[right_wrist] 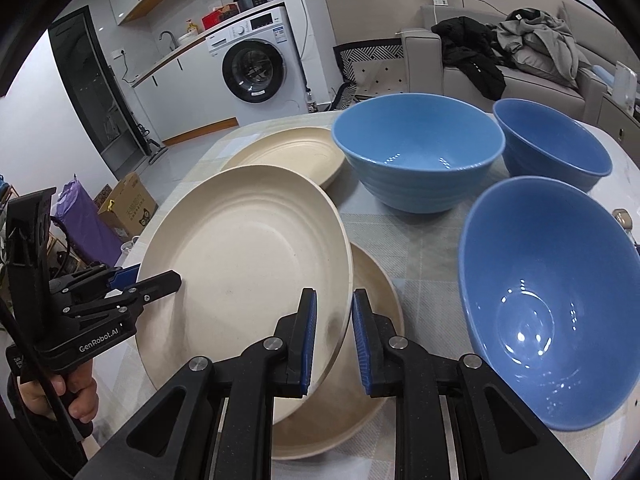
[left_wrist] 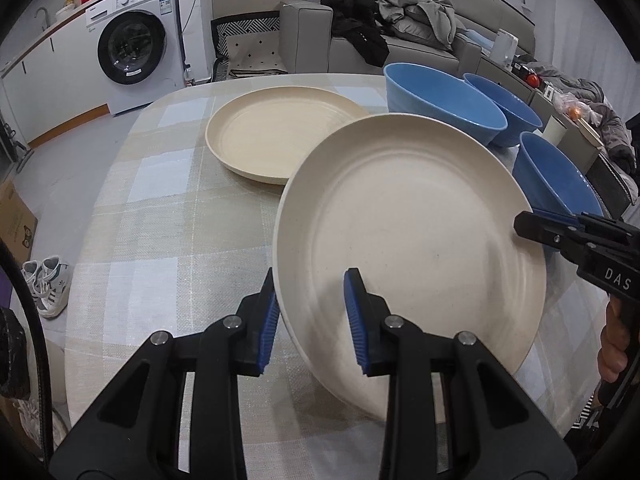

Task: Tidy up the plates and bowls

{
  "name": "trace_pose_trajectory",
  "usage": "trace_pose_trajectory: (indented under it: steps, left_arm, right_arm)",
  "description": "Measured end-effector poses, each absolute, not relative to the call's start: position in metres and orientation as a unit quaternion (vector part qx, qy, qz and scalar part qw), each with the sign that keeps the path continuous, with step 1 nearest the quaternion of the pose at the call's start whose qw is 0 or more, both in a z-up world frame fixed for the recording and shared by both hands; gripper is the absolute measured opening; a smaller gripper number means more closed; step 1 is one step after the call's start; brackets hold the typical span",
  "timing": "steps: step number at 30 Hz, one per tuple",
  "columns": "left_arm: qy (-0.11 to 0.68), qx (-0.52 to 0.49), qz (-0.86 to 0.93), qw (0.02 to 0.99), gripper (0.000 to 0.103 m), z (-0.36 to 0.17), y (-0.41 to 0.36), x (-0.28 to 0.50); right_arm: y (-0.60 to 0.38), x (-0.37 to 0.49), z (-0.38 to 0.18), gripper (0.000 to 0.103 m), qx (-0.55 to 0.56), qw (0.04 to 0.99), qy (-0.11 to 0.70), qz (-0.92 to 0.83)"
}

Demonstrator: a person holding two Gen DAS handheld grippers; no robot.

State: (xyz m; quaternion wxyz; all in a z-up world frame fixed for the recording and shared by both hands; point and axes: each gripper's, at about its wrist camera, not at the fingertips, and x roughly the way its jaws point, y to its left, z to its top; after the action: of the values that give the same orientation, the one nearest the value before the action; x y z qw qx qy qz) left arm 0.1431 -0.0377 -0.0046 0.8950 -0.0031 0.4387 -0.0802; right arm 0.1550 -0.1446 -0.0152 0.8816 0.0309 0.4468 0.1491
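Left wrist view sits just behind the left tongs (left_wrist: 312,316), tilted down over the tabletop (left_wrist: 168,216), very close to the held cream plate (left_wrist: 408,240), facing the washing machine (left_wrist: 132,48) and sofa (left_wrist: 360,40), with the right tongs (left_wrist: 532,226) entering at its right edge. Right wrist view sits just behind the right tongs (right_wrist: 334,336), same downward tilt and facing, equally close, with the left tongs (right_wrist: 160,278) at its left edge. Both share the held plate, the far cream plate (left_wrist: 280,132), three blue bowls (right_wrist: 416,152), washing machine and sofa.
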Motion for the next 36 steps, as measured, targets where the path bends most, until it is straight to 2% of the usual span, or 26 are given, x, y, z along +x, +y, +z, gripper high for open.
trace_pose_trajectory:
  steps: [26, 36]
  left_arm:
    - [0.452, 0.083, -0.074, 0.885, 0.029, -0.034, -0.075, 0.154]
    - [0.464, 0.076, -0.086, 0.878, 0.03, -0.035, -0.069, 0.156]
  right_arm:
    - [-0.151, 0.146, -0.039, 0.021, -0.012, 0.881, 0.465, 0.082]
    - [-0.148, 0.151, -0.043, 0.021, -0.034, 0.878, 0.471, 0.075]
